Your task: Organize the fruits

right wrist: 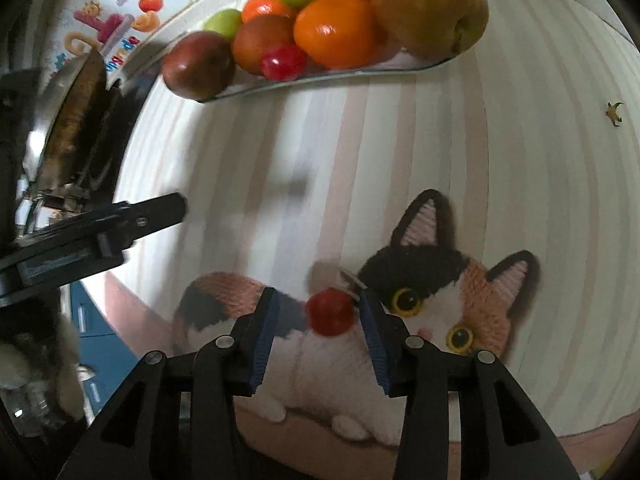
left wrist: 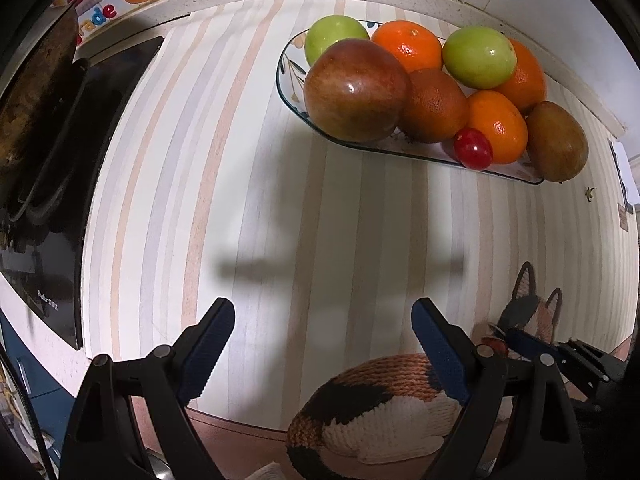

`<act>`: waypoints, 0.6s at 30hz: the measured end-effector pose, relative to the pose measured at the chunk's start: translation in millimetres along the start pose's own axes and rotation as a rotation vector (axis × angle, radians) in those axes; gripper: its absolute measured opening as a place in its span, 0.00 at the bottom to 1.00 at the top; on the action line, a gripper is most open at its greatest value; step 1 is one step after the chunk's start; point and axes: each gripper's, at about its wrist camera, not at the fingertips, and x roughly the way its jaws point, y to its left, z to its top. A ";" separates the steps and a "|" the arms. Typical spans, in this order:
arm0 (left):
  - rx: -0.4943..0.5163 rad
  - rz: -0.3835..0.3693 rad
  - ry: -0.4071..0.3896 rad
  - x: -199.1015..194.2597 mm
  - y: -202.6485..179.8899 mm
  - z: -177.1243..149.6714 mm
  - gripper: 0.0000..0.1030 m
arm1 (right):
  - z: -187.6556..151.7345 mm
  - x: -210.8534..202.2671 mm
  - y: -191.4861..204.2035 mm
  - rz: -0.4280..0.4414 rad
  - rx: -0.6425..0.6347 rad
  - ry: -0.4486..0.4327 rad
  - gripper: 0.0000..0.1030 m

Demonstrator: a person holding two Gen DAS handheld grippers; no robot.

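Cherry tomato between the right gripper's fingers, over the cat mat

Right gripper (right wrist: 318, 330) is spread around the small tomato (right wrist: 330, 311), not clearly pinching it; left gripper (left wrist: 323, 350) hangs wide open, empty. The plate (left wrist: 286, 80) of fruit sits well apart.

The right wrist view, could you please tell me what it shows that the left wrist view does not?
Only the right wrist view shows the cat mat's face and a cherry tomato between the open right gripper fingers. Only the left wrist view shows the open, empty left gripper from behind. Both show the fruit plate, its big red apple and the striped tabletop.
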 end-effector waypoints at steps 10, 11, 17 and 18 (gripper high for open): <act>-0.037 -0.008 -0.026 -7.9 7.7 9.5 0.88 | 13.5 -36.0 12.6 0.022 0.001 -0.136 0.27; -0.042 -0.005 -0.031 -9.0 9.0 10.9 0.88 | 23.7 -42.1 14.6 0.039 0.009 -0.161 0.27; -0.074 0.020 -0.033 -4.6 20.8 18.4 0.88 | 81.7 -48.1 35.4 0.114 -0.004 -0.259 0.27; -0.080 0.021 -0.032 -3.2 23.3 18.0 0.88 | 88.3 -45.2 39.3 0.119 -0.014 -0.266 0.27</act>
